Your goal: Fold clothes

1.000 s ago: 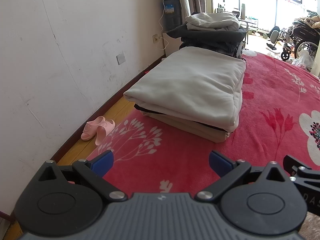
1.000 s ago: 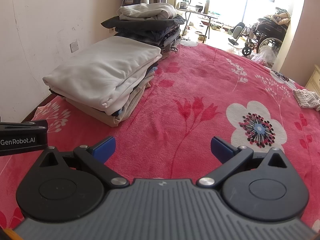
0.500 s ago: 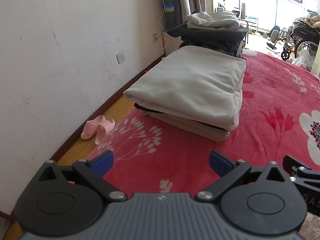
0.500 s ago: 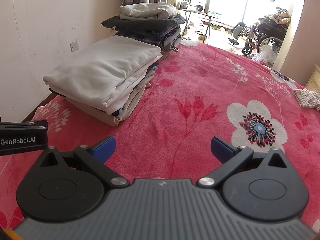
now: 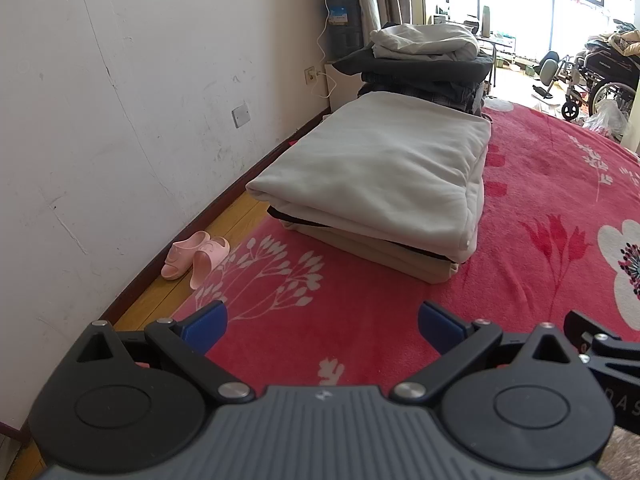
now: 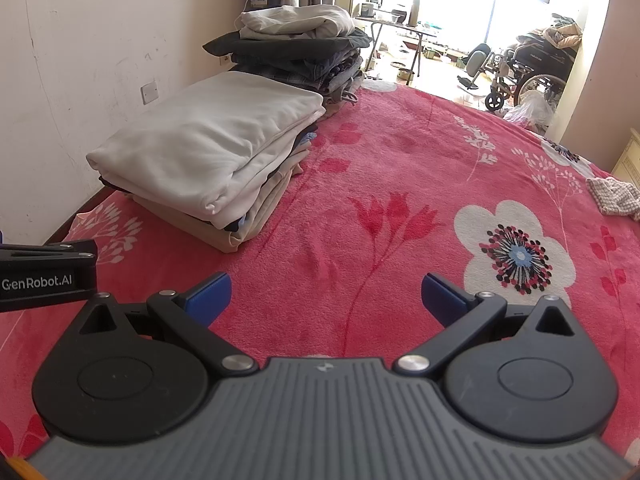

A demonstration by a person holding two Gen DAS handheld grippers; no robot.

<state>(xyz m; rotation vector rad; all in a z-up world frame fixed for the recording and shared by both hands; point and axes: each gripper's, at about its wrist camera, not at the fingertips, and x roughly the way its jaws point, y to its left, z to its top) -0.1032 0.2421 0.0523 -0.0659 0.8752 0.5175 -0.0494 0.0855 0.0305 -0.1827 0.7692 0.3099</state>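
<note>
A folded pile with a white garment on top [image 5: 376,176] [image 6: 208,148] lies on the red flowered blanket [image 5: 360,320] [image 6: 380,200]. Behind it a taller stack of dark folded clothes [image 5: 424,76] [image 6: 296,56] carries a white garment on top. My left gripper [image 5: 322,324] hovers open over the blanket, short of the pile, holding nothing. My right gripper [image 6: 326,296] is also open and empty, to the right of the pile. A small checked cloth [image 6: 614,196] lies at the blanket's far right edge.
A white wall [image 5: 120,120] and a strip of wooden floor with pink slippers [image 5: 196,258] run along the left. Beyond the blanket are a folding table [image 6: 396,28] and a wheelchair [image 6: 528,68] by the bright window.
</note>
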